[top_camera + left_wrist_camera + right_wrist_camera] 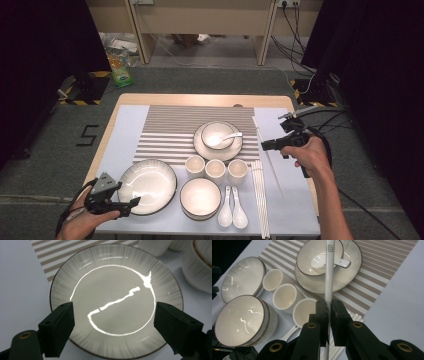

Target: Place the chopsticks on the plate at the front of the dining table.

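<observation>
Wooden table (200,98), covered by a pale sheet (125,130) with a striped mat (170,130) laid across its far middle. On the mat: a saucer (235,147) carrying a small bowl and spoon. On the sheet, near edge: ribbed plate (147,185) at left, bowl (200,197) beside it, three cups (216,170) in a row behind, two spoons (232,210) side by side, then a bundle of white chopsticks (260,195) at right.
</observation>
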Action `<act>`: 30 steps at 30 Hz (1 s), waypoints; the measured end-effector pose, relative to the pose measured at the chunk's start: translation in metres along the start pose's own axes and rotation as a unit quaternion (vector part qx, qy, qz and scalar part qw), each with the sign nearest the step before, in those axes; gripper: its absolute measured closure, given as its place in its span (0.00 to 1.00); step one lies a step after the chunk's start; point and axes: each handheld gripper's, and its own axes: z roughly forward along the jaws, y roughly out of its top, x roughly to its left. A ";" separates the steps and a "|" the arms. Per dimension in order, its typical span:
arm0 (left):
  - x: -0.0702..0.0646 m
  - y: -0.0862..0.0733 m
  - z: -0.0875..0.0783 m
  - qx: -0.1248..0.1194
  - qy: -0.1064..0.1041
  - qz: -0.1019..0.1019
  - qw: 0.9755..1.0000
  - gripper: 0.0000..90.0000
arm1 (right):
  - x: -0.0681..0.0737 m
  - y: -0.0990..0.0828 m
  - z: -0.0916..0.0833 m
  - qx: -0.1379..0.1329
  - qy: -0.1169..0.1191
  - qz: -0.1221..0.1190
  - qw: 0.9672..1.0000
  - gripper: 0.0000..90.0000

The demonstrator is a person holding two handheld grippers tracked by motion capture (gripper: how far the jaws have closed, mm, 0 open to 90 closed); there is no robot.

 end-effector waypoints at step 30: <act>-0.023 0.094 0.038 -0.026 -0.043 0.017 0.999 0.21 | 0.056 0.046 0.040 -0.050 0.065 -0.052 0.995 0.94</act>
